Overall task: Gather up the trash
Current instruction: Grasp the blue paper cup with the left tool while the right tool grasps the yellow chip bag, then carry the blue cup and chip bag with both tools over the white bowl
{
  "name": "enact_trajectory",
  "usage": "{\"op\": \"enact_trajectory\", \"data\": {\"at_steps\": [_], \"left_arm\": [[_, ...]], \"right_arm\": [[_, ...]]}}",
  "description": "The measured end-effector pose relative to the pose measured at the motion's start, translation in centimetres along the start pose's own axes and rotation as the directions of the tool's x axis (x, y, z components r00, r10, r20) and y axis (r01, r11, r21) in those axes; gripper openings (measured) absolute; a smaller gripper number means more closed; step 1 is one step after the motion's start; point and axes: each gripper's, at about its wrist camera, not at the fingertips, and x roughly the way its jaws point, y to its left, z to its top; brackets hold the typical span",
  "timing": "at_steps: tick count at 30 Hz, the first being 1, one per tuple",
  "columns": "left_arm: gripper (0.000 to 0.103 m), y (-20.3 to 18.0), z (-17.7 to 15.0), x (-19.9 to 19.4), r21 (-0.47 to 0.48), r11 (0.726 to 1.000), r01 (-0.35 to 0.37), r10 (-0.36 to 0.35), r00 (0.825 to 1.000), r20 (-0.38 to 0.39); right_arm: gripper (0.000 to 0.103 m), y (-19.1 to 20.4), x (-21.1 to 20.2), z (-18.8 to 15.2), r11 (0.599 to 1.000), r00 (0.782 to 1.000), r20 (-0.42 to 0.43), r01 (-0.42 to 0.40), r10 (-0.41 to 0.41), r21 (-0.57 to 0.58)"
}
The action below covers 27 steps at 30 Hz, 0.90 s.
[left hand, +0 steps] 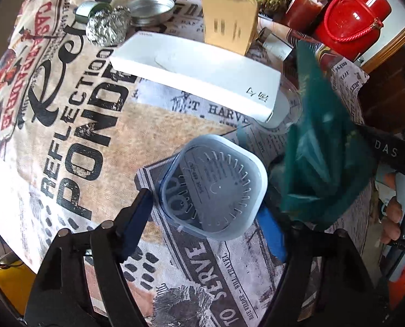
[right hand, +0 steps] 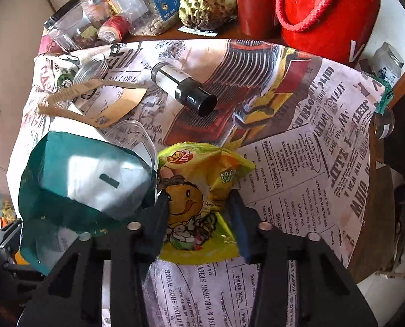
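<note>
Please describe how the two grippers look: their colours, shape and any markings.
Both the left gripper and the right gripper are black, angular frames with small round silver studs. Each has two flat fingers with blue pads. No cables or sleeves show. White letters "DAS" appear on a black part at the left view's edge.

A newsprint-patterned tablecloth [left hand: 74,141] covers the table, bearing a white box [left hand: 194,73], plastic lid [left hand: 216,188] and foil ball [left hand: 107,26].
</note>
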Motion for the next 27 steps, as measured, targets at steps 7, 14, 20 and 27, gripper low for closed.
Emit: {"op": "enact_trajectory", "data": {"at_steps": [7,14,20,27], "left_arm": [[0.068,0.3,-0.5,-1.6,0.002,1.000,-0.006,0.006,0.999,0.041],[0.067,1.9,-1.1,-5.7,0.000,1.000,-0.002,0.002,0.993,0.116],[0.066,3.3,-2.2,-10.9,0.059,0.998,0.033,-0.046,0.972,0.231],[0.065,6.1,-4.7,-16.9,0.167,0.982,0.092,-0.146,0.927,0.345]], "right_arm": [[0.018,-1.8,-2.2,-1.5,0.999,0.999,0.046,-0.021,0.019,0.036],[0.017,-0.8,-6.9,-2.8,0.998,0.988,0.150,0.017,-0.026,0.061],[0.017,1.9,-12.0,-4.7,0.993,0.959,0.268,0.064,-0.089,0.098],[0.017,7.4,-16.3,-8.9,0.980,0.909,0.390,0.084,-0.150,0.182]]}}
